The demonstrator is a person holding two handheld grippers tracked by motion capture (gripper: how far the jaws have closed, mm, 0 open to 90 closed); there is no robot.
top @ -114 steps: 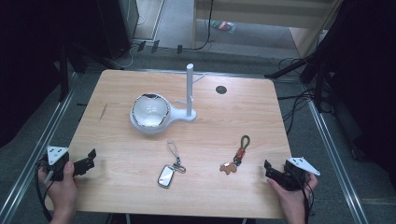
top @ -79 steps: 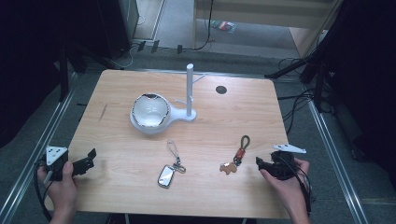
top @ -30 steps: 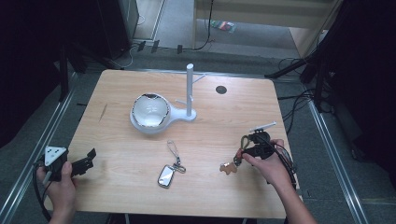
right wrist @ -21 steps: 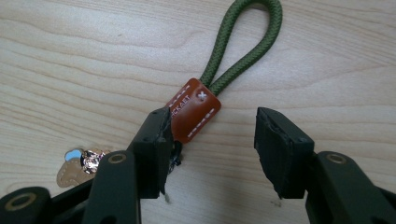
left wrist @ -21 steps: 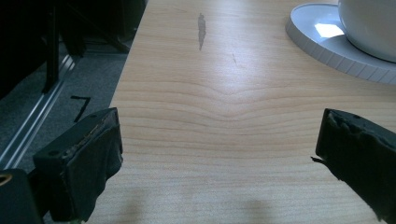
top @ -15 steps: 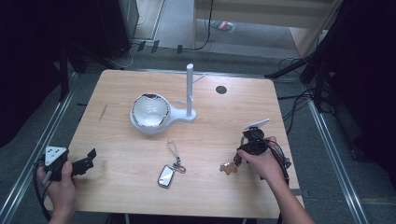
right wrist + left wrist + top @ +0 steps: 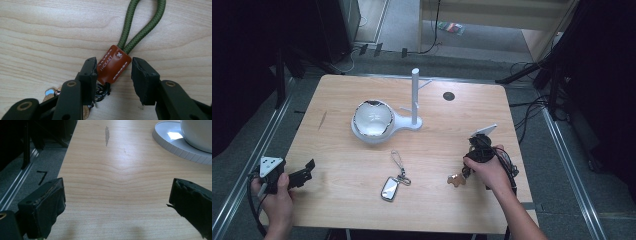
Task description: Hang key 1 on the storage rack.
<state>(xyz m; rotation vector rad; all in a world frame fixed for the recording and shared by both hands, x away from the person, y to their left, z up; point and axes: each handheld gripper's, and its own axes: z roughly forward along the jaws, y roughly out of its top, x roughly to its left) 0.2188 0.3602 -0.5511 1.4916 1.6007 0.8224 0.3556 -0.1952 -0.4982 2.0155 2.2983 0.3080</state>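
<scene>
Near the desk's (image 7: pixel 337 200) front left corner, the left gripper (image 7: pixel 307 172) rests with its jaws wide apart over bare wood. At front right, the right gripper (image 7: pixel 113 75) has just been closing; its jaws straddle the brown leather tab (image 7: pixel 113 66) of the green cord keychain (image 7: pixel 142 22), one pad touching, the other just clear. Farther back lie a silver key fob (image 7: pixel 389 187) and a white bowl (image 7: pixel 372 119).

left gripper (image 7: pixel 117 205) fingers (image 7: pixel 47 205) wide apart, nothing between, low over bare desk (image 7: pixel 120 170), white base (image 7: pixel 175 145) with bowl (image 7: pixel 197 132) top right, grey floor (image 7: pixel 30 170) and rail left of desk edge
</scene>
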